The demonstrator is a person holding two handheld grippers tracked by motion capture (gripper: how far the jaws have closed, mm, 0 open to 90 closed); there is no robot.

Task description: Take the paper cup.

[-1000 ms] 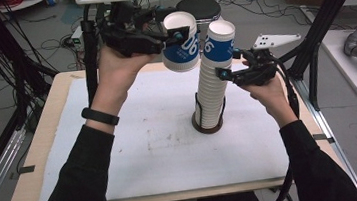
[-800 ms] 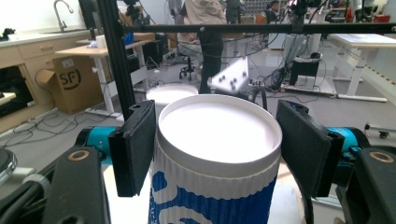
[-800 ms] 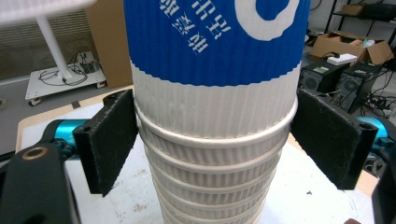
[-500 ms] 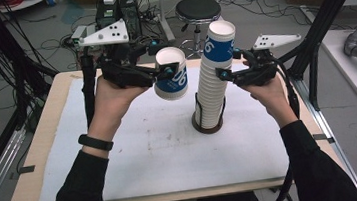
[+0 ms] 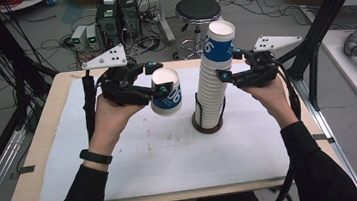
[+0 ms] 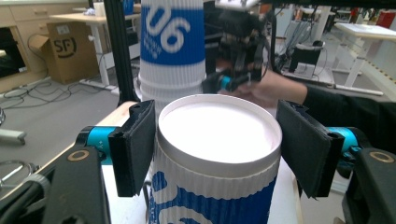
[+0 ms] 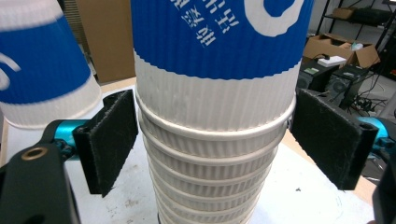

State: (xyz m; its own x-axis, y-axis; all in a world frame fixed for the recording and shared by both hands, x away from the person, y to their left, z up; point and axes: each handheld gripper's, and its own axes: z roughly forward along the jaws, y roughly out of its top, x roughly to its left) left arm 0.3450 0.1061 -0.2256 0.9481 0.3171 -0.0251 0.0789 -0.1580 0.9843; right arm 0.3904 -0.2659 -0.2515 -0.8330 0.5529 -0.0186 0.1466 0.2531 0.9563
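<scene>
My left gripper [image 5: 158, 80] has its fingers clenched on a single paper cup [image 5: 166, 92], held above the surface [image 5: 122, 156] just left of the cup stack [image 5: 213, 84]. My right gripper [image 5: 227, 67] grasps that stack high up, its fingers pressing both sides.

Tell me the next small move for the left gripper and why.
Probably lower the cup straight down onto the white mat and let go. The left gripper is shut on it, pulled clear of the stack, which the right gripper steadies.

Blue-and-white ribbed cup [image 5: 166, 94], matching cup stack [image 5: 213, 71]
</scene>
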